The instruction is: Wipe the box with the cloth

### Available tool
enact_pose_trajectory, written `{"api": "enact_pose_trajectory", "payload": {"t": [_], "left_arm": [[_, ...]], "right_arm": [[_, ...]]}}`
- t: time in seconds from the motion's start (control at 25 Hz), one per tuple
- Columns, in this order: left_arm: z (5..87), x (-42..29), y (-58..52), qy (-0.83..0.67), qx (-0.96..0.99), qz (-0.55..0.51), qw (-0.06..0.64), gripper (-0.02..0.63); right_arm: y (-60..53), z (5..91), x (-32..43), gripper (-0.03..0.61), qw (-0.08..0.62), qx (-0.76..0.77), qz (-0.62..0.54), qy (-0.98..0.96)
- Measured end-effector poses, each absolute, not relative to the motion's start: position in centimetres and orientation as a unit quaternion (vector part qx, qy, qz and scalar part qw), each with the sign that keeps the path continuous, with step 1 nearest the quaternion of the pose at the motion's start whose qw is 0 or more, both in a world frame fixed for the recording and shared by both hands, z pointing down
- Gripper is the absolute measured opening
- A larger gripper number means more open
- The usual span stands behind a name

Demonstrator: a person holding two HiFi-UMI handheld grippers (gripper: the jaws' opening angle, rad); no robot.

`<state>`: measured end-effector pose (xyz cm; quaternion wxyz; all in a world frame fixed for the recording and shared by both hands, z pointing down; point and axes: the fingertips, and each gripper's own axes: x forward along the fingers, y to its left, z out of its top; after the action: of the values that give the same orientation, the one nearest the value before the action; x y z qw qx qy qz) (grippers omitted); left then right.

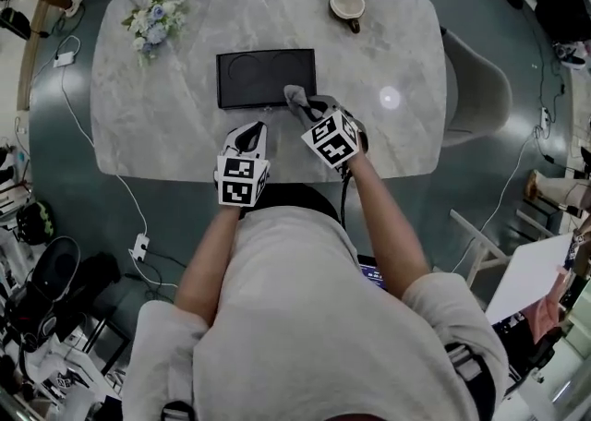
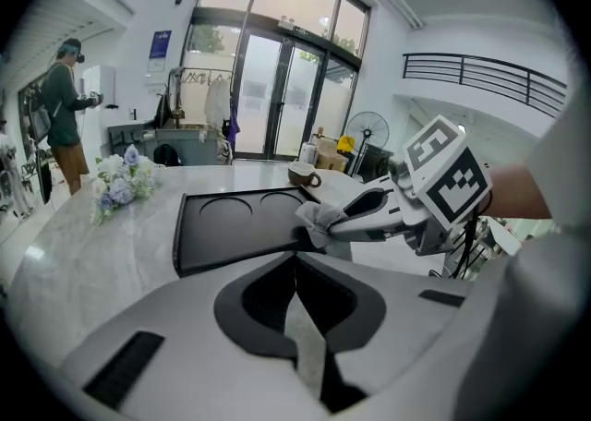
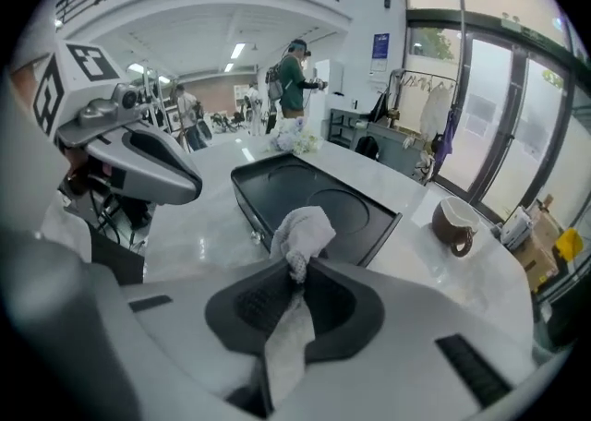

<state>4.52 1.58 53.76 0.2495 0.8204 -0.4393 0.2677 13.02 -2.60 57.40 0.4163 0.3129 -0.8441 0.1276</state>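
Currently my right gripper has its jaws pinched on the crumpled pale grey cloth, at the 5 o'clock corner of the flat black rectangular box mid-way across the marble table. My left gripper, jaws pressed together and empty, hovers at the box's 6 o'clock. I'd press the wad down flat and sweep toward 9 o'clock in overlapping passes, with the left bracing the near rim.

Head view looks steeply down — both gripper views (low, close) look across, sharing the box.
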Motion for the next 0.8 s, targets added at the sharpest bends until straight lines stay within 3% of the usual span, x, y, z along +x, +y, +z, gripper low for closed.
{"api": "enact_pose_trajectory", "payload": {"t": [0.44, 0.8], "left_arm": [[49.2, -1.1, 5.1, -0.518, 0.793, 0.205, 0.247, 0.025], [44.9, -4.3, 9.0, -0.541, 0.799, 0.152, 0.216, 0.025]], "right_arm": [[2.6, 50.4, 8.4, 0.051, 0.166, 0.406, 0.203, -0.875], [7.5, 45.7, 5.7, 0.051, 0.146, 0.452, 0.154, -0.866]]}}
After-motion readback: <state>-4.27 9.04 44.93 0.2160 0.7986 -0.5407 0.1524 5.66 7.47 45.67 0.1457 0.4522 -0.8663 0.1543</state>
